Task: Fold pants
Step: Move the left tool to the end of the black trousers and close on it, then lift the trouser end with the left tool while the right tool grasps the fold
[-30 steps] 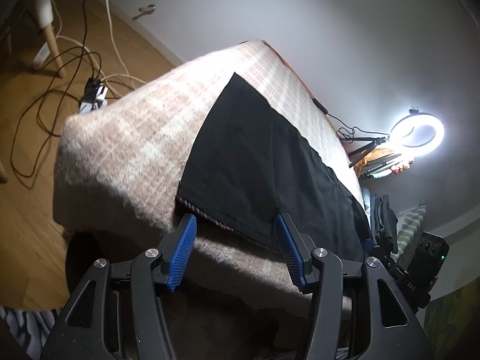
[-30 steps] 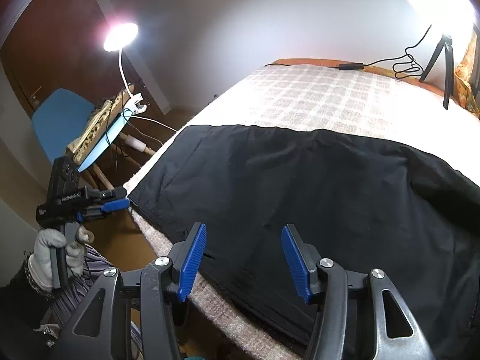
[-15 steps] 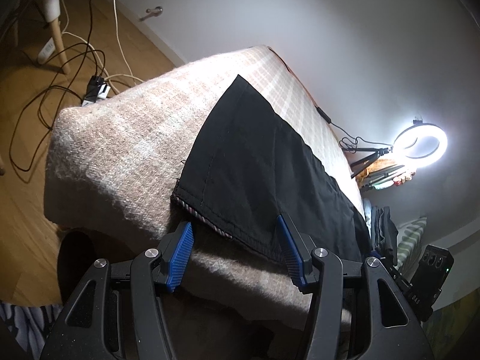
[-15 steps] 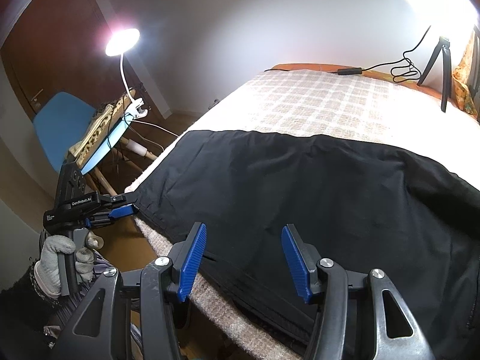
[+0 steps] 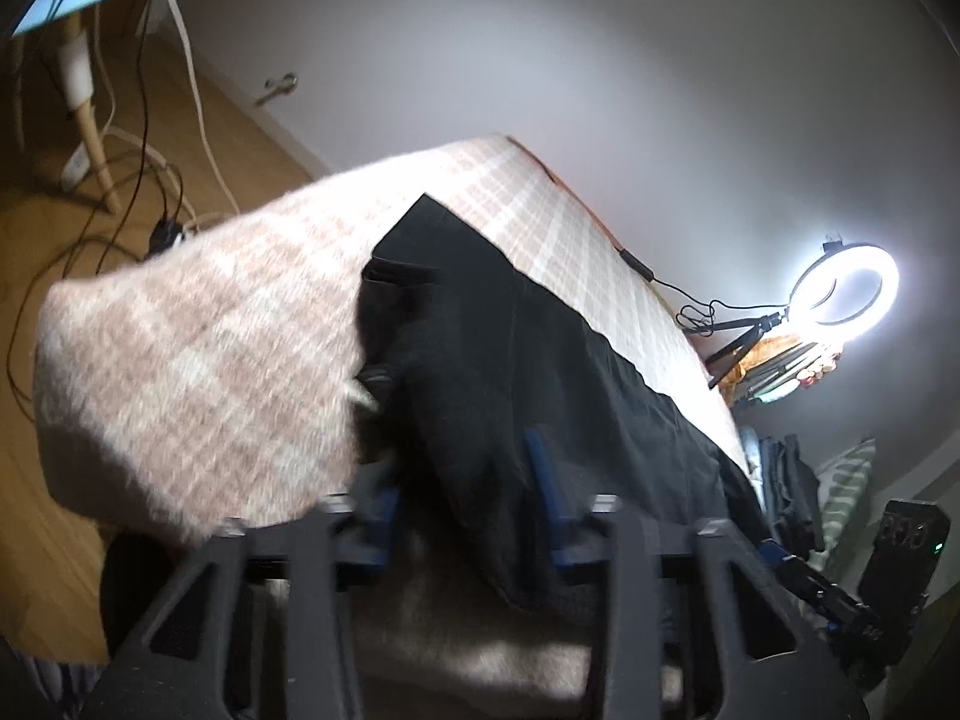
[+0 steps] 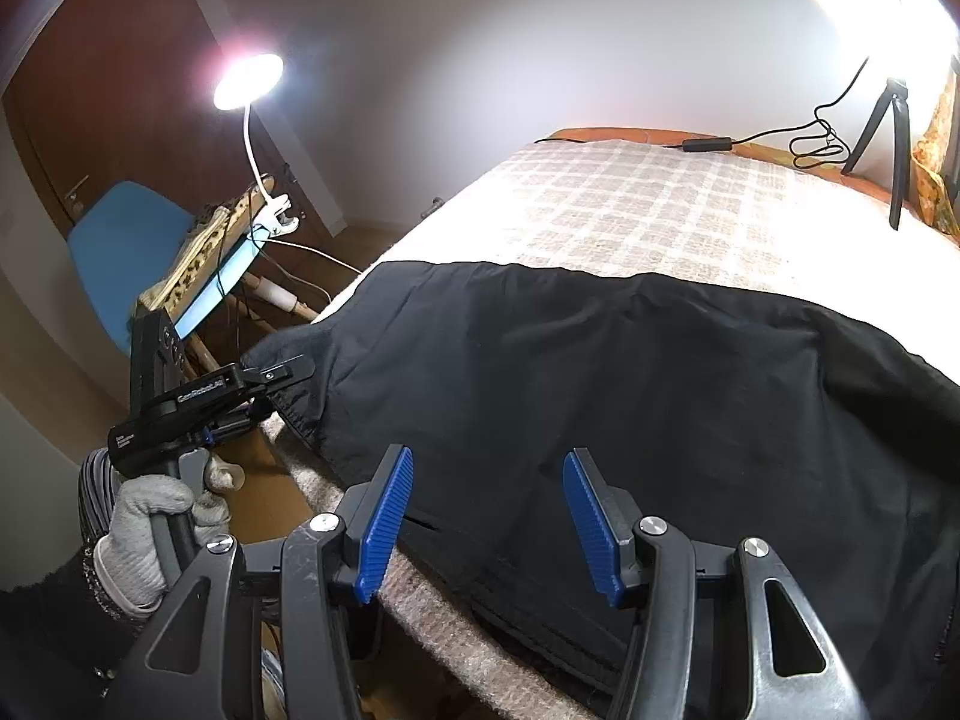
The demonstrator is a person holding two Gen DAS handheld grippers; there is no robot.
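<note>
The black pants [image 6: 600, 396] lie spread across the bed [image 6: 630, 210], on a pale checked blanket [image 5: 198, 348], with one end running along the near edge of the mattress. The left tool [image 6: 288, 369], held in a gloved hand [image 6: 150, 516], sits at the far-left corner of the cloth; in the right wrist view its fingers look pinched onto the hem there, and the left wrist view shows the fabric bunched and lifted between its blue pads [image 5: 540, 468], though that view is blurred, so the grip is probably made but not certain. The right tool [image 6: 486, 516] hovers just over the near edge of the pants with its jaws spread wide and nothing between them.

The fabric looks thin, woven and limp: light to lift, likely to sag and crease between two holds, and a little slick against the fuzzy blanket. It should be taken at seams or hems, where the layers are thicker and give the pads something to bite. A sensible hold for the right tool is the doubled edge directly beneath it, pinching both layers together so the fold carries over evenly
</note>
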